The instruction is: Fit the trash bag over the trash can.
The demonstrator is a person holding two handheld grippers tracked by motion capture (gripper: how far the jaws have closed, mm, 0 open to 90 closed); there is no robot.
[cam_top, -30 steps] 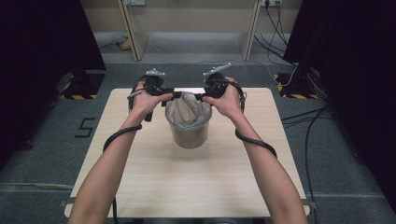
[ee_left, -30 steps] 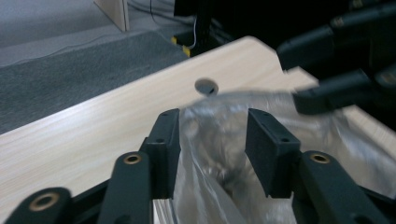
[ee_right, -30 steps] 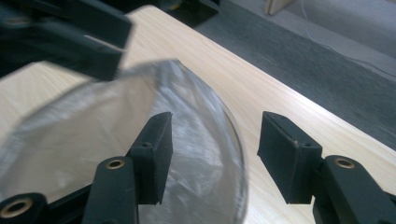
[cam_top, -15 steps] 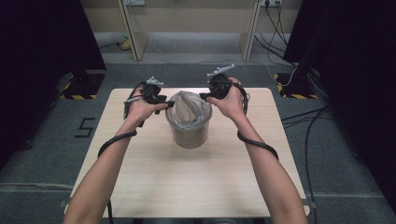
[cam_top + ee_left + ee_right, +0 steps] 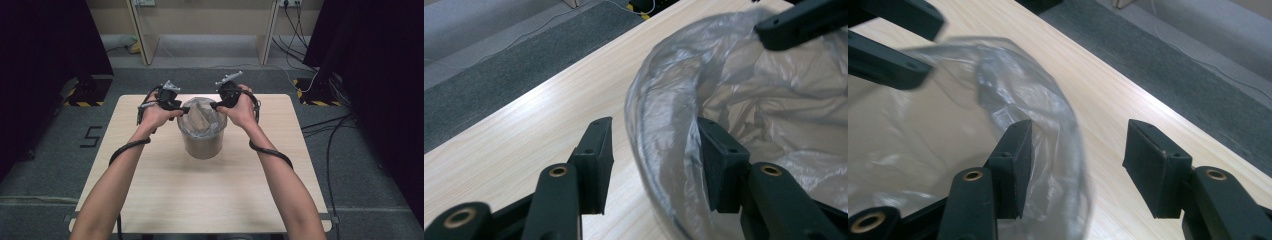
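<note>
A grey round bin [image 5: 202,142] stands on the far half of the wooden table [image 5: 200,195], lined with a clear plastic bag [image 5: 200,117]. My left gripper [image 5: 183,110] is at the bin's left rim and my right gripper [image 5: 214,105] at its right rim. In the left gripper view the left gripper [image 5: 656,165] is open, its jaws straddling the bag-covered rim [image 5: 659,125]. In the right gripper view the right gripper [image 5: 1083,167] is open too, one jaw inside the bag [image 5: 923,135] and the other outside over the table [image 5: 1118,90]. Neither pinches the plastic.
Grey carpet [image 5: 45,165] surrounds the table. Wooden furniture legs [image 5: 142,35] and cables [image 5: 320,125] lie beyond the far edge, with dark curtains at both sides. The near half of the table holds just the forearms.
Both hands have moved apart from the bin's far rim to its left and right sides. The bag, bunched up high before, now lies lower and spread around the rim.
</note>
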